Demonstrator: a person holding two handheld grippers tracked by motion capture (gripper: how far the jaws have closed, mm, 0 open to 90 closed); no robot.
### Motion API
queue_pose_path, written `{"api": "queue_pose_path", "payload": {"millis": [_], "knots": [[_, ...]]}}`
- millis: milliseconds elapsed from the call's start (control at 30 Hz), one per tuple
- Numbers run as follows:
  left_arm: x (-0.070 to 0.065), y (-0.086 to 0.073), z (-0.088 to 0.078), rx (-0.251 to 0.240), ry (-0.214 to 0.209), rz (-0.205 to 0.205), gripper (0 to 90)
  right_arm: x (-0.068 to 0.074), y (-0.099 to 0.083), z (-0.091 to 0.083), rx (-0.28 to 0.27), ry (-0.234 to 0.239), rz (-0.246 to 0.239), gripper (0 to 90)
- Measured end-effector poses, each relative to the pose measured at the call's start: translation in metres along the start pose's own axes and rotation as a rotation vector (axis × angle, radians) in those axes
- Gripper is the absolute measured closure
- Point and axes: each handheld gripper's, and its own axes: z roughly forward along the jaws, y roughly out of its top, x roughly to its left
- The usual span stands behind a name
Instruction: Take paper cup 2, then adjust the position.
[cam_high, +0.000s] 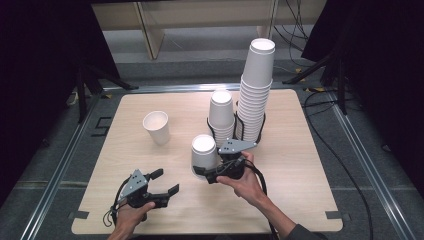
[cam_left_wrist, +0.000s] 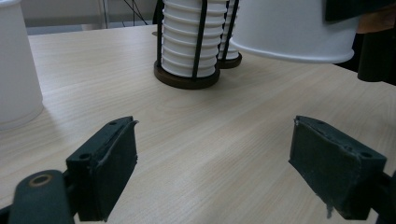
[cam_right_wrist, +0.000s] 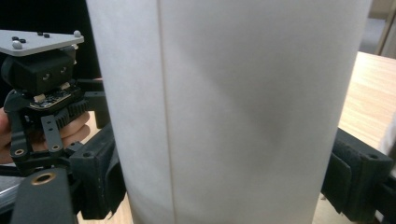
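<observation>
Cups dominated the high view: the right gripper had closed on an upside-down paper cup, carried clear of the table just in front of the racked cup stacks, probably to set beside the lone cup. The left gripper hovered low, jaws spread and empty.

Left gripper view showed bare wood between its pads.

Right gripper view showed both jaws pressing the cup wall.

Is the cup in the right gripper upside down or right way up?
Upside down. The cup in the right gripper shows its narrower closed base on top, and in the left gripper view its wide rim faces the table, just above it.
</observation>
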Motion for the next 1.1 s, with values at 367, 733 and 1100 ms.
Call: {"api": "queue_pose_path", "payload": {"millis": [367,733,1100], "knots": [[-0.002,0.001,-0.002,-0.010,-0.017,-0.013,14.4,0.003,-0.003,0.014,0.009,0.035,-0.001,15.2],[-0.004,0.002,0.000,-0.045,-0.058,-0.025,14.3,0.010,-0.002,0.023,0.024,0.062,-0.008,15.3],[-0.009,0.005,0.001,-0.073,-0.108,-0.017,14.3,0.019,-0.002,0.037,0.018,0.096,-0.022,15.3]]}}
